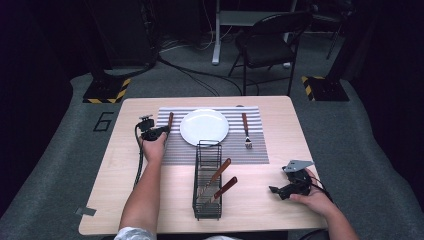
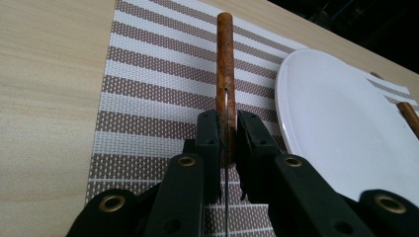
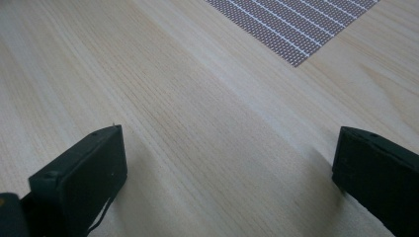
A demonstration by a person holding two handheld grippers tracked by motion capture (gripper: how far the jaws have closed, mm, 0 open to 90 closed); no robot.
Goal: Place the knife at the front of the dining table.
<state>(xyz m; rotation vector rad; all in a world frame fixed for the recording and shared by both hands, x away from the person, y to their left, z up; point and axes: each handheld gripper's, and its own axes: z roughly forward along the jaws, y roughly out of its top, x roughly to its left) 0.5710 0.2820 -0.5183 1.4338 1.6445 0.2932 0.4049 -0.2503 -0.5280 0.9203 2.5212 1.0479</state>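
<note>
A knife with a brown wooden handle (image 2: 225, 54) points away from me along the striped placemat (image 2: 148, 89), just left of the white plate (image 2: 336, 118). My left gripper (image 2: 226, 123) is shut on its thin blade, which stands on edge between the jaws. From above, the left gripper (image 1: 159, 131) holds the knife (image 1: 170, 120) at the placemat's (image 1: 255, 150) left end, beside the plate (image 1: 204, 126). Whether the handle touches the mat I cannot tell. My right gripper (image 1: 276, 191) hovers open over bare wood at the front right, with nothing between its jaws (image 3: 230, 163).
A fork (image 1: 246, 131) with a wooden handle lies on the mat to the right of the plate. A black wire rack (image 1: 196, 180) at the front centre holds two wooden-handled utensils (image 1: 217, 174). A chair (image 1: 270, 42) stands beyond the table's far edge.
</note>
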